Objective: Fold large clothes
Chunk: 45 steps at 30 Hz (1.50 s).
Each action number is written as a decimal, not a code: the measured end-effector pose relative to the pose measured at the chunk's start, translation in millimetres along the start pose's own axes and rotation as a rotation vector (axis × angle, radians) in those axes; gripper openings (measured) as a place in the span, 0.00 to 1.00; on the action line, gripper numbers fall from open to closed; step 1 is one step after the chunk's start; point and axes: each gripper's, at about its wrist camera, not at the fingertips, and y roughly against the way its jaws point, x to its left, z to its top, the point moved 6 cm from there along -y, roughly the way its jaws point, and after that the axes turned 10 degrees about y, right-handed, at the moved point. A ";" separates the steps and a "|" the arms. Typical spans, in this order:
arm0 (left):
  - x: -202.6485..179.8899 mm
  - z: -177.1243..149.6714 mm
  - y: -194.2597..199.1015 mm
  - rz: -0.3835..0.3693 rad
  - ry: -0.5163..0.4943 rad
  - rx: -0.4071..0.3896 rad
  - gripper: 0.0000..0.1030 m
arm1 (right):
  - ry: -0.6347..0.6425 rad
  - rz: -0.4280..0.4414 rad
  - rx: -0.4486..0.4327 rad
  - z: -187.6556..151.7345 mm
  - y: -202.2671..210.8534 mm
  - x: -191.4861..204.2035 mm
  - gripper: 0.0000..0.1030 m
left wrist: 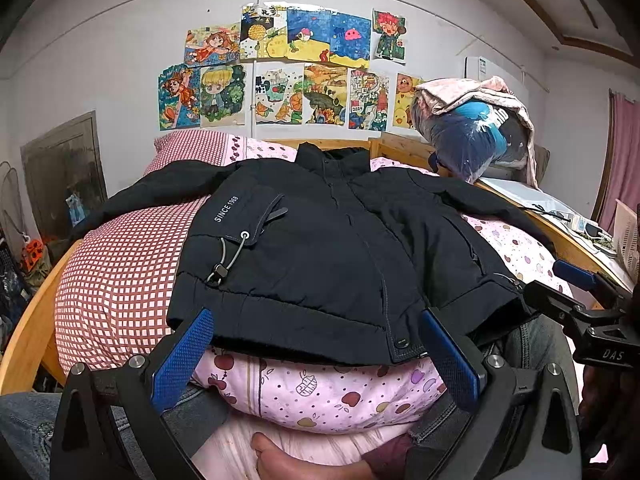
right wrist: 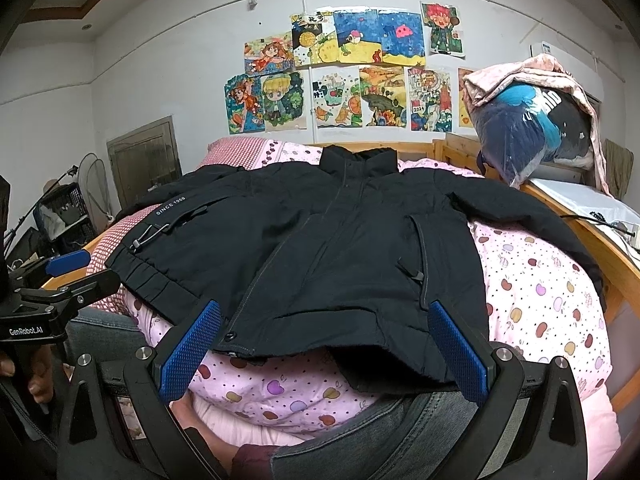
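1. One black jacket (left wrist: 320, 248) lies front-up and spread at frame centre on a pink quilt (left wrist: 332, 396), hem nearest the cameras.
2. Two grippers: left gripper (left wrist: 316, 356) and right gripper (right wrist: 324, 356), each with fingers spread wide, empty, just short of the hem.
3. Both sleeves reach the wooden bed frame (right wrist: 608, 260).

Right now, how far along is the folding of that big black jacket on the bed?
Barely begun. Done: the black jacket lies spread flat, front up and closed, on the pink quilt, sleeves out to both sides. In hand: nothing; the left gripper and right gripper are both open, near the hem without gripping it. Left: every fold, sleeves and body alike.
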 end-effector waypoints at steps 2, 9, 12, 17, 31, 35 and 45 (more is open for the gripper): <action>0.3 -0.1 0.0 0.000 0.000 -0.001 1.00 | -0.004 0.001 0.004 2.2 0.0 2.5 0.99; 2.0 -1.3 -0.6 0.003 0.000 0.003 1.00 | -0.017 0.005 0.010 2.1 -1.2 3.6 0.99; 3.3 -2.4 -1.8 0.007 -0.001 0.008 1.00 | -0.021 0.008 0.012 2.0 -1.9 3.4 0.99; 1.2 -4.1 -8.3 0.018 -0.010 0.029 1.00 | -0.030 0.014 0.017 0.4 -4.4 2.6 0.99; -7.2 30.8 -56.3 0.024 0.026 0.128 1.00 | -0.178 0.040 -0.063 10.5 -15.4 -50.9 0.99; -10.9 45.2 -90.2 0.009 0.060 0.162 1.00 | -0.281 -0.056 -0.091 12.8 -11.4 -104.5 0.99; -65.9 73.9 -175.5 -0.006 -0.022 0.286 1.00 | -0.561 -0.359 -0.100 -39.5 -21.4 -261.9 0.99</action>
